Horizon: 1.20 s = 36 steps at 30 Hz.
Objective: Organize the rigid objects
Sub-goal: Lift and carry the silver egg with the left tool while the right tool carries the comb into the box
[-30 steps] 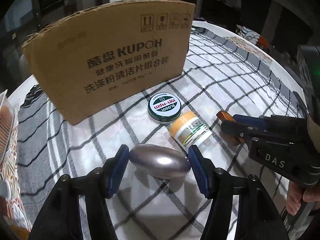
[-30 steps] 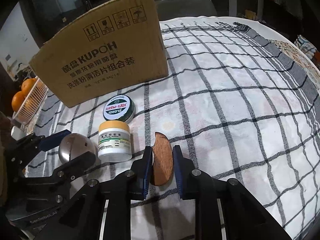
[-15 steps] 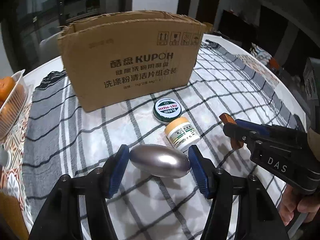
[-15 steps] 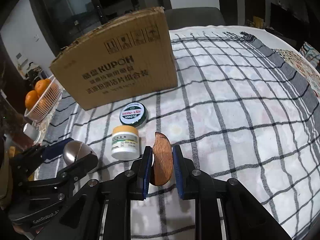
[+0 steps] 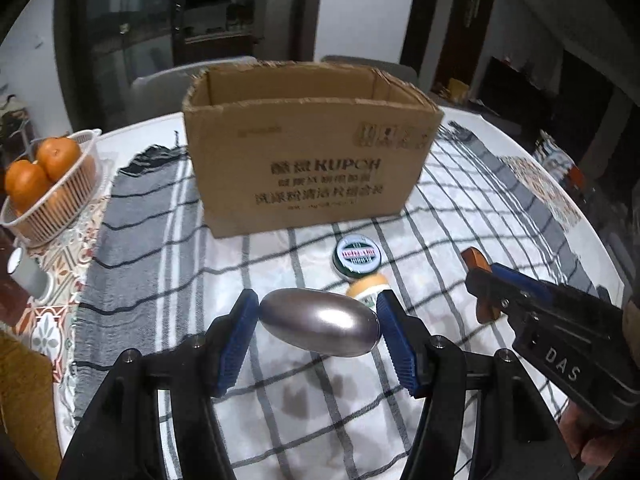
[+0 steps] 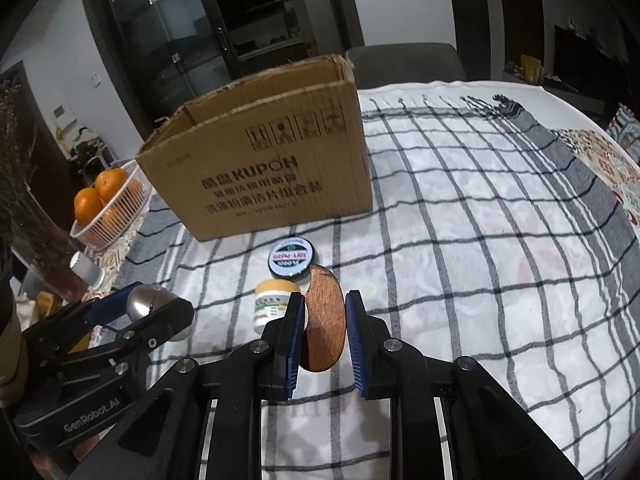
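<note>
Left wrist view: left hand-held gripper (image 5: 318,322) pinches smooth silver metal egg (image 5: 319,322) endwise; right hand-held gripper (image 6: 323,328) clamps flat brown wooden piece (image 6: 323,320) across its faces, both off the tabletop, likely for the open brown cardboard box (image 5: 308,168).

The cardboard box (image 5: 308,160) stands at upper centre on the checked cloth (image 5: 152,264). The round tin (image 5: 357,255) lies before it, the small jar (image 5: 368,290) below the tin. The fruit basket (image 5: 52,196) sits far left.

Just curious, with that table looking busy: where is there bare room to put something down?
Free: the checked cloth right of the cardboard box, and the grey stripe between box and orange basket. Crowded: before the box, around the round tin and small jar.
</note>
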Motion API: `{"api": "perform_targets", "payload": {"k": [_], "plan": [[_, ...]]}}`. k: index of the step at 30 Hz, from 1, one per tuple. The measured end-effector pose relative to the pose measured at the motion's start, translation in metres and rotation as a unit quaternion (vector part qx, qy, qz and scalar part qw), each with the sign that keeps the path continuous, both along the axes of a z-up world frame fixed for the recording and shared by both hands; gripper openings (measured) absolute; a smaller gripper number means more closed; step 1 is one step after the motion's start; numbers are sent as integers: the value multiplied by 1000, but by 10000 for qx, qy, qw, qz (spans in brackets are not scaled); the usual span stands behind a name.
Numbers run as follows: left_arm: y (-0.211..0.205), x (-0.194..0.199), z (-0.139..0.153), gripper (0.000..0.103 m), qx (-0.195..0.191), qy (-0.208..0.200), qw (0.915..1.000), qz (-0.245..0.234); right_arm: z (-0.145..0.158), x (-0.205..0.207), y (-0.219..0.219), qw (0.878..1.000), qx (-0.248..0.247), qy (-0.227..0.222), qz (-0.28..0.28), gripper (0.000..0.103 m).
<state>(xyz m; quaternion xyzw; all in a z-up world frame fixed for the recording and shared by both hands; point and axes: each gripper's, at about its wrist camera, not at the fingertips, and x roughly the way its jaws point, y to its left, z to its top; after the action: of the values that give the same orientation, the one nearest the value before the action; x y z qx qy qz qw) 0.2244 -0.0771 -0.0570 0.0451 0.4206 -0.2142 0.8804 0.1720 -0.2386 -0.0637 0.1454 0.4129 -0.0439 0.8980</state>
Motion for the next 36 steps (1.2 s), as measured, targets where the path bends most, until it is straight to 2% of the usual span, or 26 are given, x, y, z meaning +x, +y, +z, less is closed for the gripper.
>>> {"api": "perform_targets", "payload": {"k": [13,36], "plan": [[6,4,32,61,-146,-349,9983,435,32,0,4,9990,-72,-422,159,22],[8,20,97,61,-271,-1083,9918,615,97,16,6,9915,-253,-1245,299,23]]}}
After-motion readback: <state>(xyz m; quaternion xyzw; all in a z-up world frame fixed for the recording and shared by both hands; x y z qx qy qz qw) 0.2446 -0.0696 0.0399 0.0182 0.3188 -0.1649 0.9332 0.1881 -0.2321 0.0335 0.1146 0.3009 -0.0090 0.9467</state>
